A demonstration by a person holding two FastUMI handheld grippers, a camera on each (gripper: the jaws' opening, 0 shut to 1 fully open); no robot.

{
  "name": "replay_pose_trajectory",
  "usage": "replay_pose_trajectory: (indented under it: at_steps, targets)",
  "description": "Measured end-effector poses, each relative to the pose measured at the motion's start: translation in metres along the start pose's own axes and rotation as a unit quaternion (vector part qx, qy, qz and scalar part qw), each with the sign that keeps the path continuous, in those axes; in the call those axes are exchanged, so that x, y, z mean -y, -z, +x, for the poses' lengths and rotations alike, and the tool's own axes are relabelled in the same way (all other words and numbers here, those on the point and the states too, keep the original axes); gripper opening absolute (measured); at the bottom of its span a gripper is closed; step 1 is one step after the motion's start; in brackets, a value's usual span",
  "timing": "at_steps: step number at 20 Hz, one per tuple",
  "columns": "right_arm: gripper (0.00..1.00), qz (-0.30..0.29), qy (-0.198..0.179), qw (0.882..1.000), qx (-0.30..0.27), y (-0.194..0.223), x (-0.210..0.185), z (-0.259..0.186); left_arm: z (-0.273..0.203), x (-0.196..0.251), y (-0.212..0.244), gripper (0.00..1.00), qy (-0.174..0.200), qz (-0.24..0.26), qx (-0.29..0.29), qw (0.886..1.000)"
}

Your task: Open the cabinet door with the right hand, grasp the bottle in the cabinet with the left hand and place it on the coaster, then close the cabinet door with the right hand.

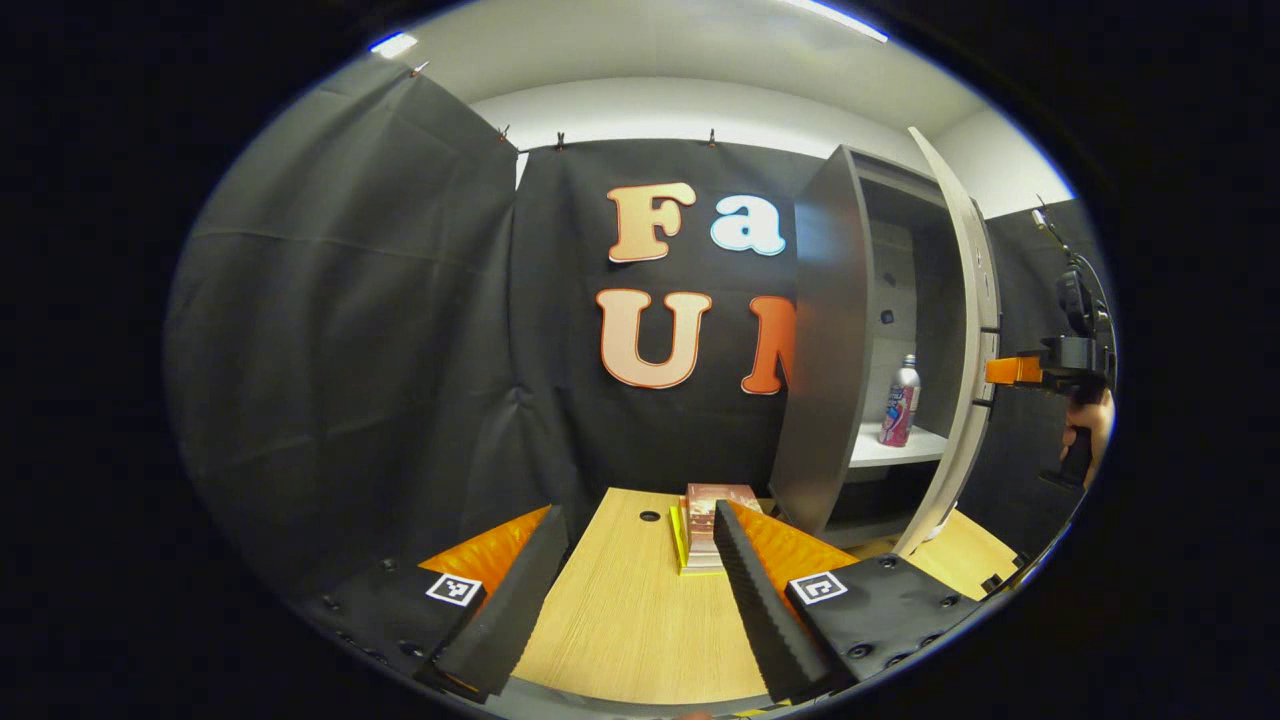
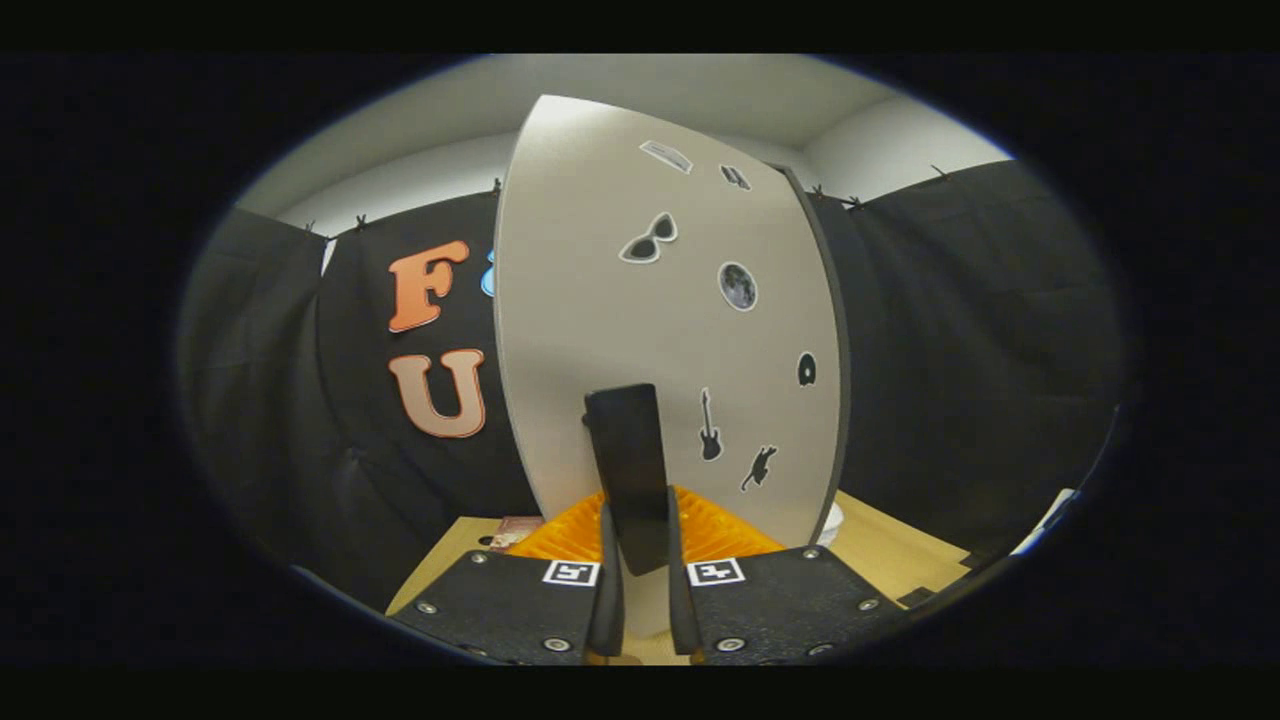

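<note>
Wooden table (image 1: pixel 620 620) fronts black-draped walls; cabinet door (image 2: pixel 640 330) stands open.

From the left gripper view we look across the bench (image 1: pixel 620 610) toward the cabinet door (image 1: pixel 965 340); the right gripper view faces that door (image 2: pixel 640 330) closely.

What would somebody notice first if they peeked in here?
Probably the tall cabinet door swung open, dotted with little stickers, with the right gripper closed on its dark handle. Inside the cabinet, a bottle stands upright on a white shelf, beyond the left gripper, whose jaws are wide open.
</note>
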State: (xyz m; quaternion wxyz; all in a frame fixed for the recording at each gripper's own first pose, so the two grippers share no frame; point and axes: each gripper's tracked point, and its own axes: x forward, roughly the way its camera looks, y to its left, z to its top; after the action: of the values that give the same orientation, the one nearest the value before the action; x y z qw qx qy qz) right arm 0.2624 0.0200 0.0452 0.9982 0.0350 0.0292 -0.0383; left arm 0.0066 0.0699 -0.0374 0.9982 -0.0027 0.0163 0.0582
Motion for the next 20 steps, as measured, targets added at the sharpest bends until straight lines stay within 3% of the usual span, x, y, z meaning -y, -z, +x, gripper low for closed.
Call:
replay_pose_trajectory:
  at_steps: [5, 8, 9, 12, 13, 14, 20]
  targets:
    - [0.18, 0.004, -0.041, 0.999, -0.006, -0.001, 0.009, -0.011, -0.034, 0.055, -0.006, 0.96, -0.016, 0.009, 0.002, 1.0]
    - [0.17, 0.006, -0.054, 0.999, 0.003, -0.002, 0.019, -0.013, -0.054, 0.09, -0.008, 0.93, -0.025, 0.023, 0.014, 0.999]
    - [0.15, 0.004, -0.056, 0.998, 0.006, -0.004, 0.022, -0.016, -0.057, 0.104, -0.004, 0.96, -0.023, 0.025, 0.013, 0.999]
    - [0.17, -0.005, -0.053, 0.999, 0.013, -0.005, 0.035, -0.022, -0.059, 0.145, 0.013, 0.93, -0.009, 0.033, -0.009, 0.999]
    - [0.16, -0.006, -0.052, 0.999, 0.016, -0.006, 0.041, -0.024, -0.06, 0.155, 0.014, 0.96, -0.006, 0.033, -0.011, 0.999]
    - [0.12, -0.004, -0.053, 0.998, 0.018, -0.008, 0.046, -0.025, -0.061, 0.168, 0.013, 0.93, 0.001, 0.027, -0.012, 1.0]
    - [0.14, -0.002, -0.04, 0.999, 0.017, -0.007, 0.072, -0.028, -0.066, 0.205, 0.018, 0.96, 0.013, 0.013, -0.02, 1.0]
